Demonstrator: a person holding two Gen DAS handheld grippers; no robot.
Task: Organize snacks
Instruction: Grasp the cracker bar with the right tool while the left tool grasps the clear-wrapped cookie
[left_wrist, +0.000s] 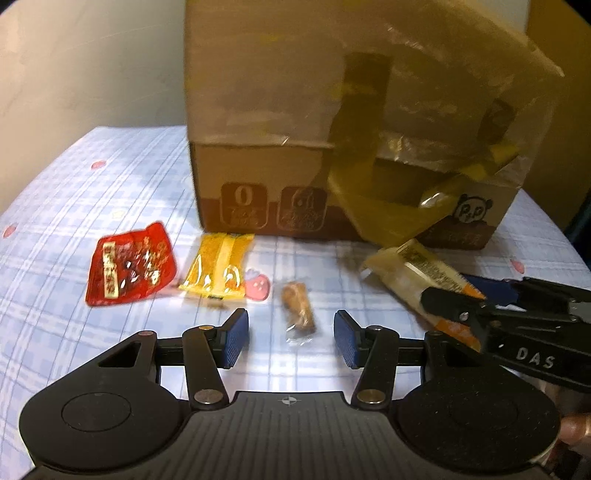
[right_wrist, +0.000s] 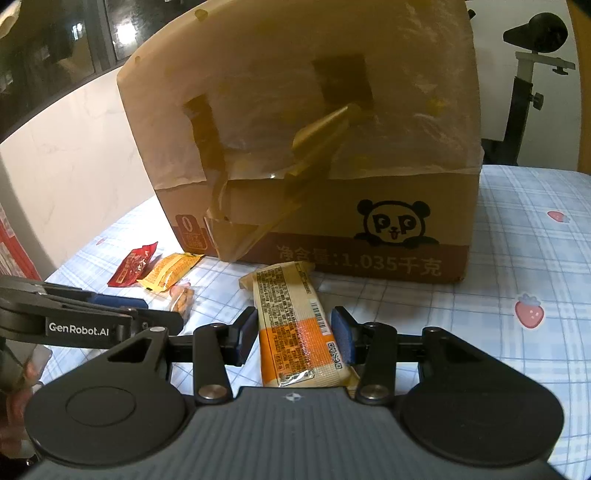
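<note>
Where the flap tilts, cardboard box interior hidden (tape blurred).

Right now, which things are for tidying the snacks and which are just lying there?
For the job:
- red snack packet
- yellow snack packet
- small clear-wrapped brown snack
- orange-and-cream snack bar, between the right hand-held gripper pads
- cardboard box

Just there:
- checked strawberry tablecloth
- black stand
</note>
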